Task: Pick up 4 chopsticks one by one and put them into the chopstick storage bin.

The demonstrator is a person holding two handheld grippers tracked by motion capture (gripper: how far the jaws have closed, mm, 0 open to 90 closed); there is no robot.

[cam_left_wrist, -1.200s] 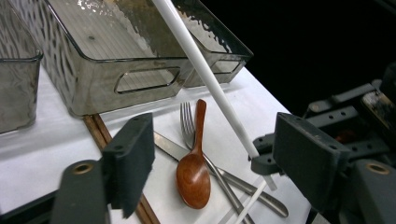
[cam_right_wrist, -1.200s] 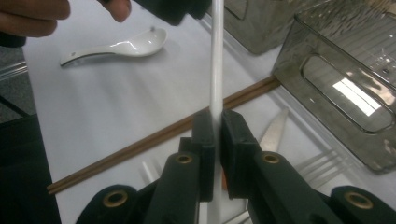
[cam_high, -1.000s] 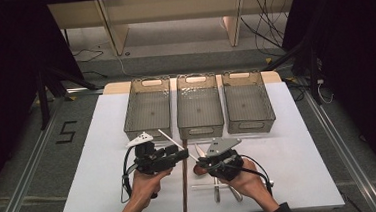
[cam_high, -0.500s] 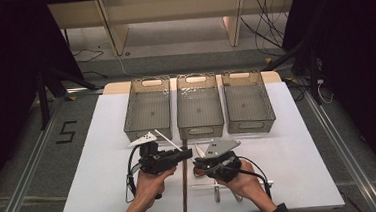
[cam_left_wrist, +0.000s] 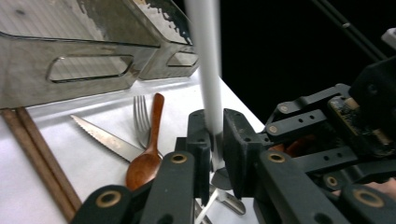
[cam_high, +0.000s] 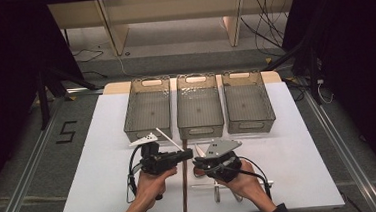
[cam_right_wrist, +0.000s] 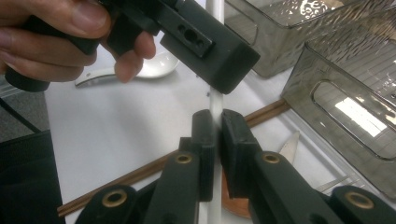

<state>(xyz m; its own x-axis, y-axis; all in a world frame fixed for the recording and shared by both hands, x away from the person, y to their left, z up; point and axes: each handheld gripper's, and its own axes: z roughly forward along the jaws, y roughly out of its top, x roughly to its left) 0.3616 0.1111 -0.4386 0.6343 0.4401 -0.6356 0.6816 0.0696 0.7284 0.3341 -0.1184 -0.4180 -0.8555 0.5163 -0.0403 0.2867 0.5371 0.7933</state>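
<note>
A thin white stick slants up and to the left over the table's front middle. My left gripper points right and is shut on the stick; its jaws have just been closing with the stick between them. My right gripper faces it and is shut on the same stick just below the left gripper's jaws. In the left gripper view the pads press the stick from both sides. So they do in the right gripper view.
Three clear grey bins stand in a row at the back. A wooden spoon, a fork and a serrated knife lie under the grippers. A brown seam splits the white table.
The left gripper's jaws have closed onto the white stick. Both hands have kept their places.
</note>
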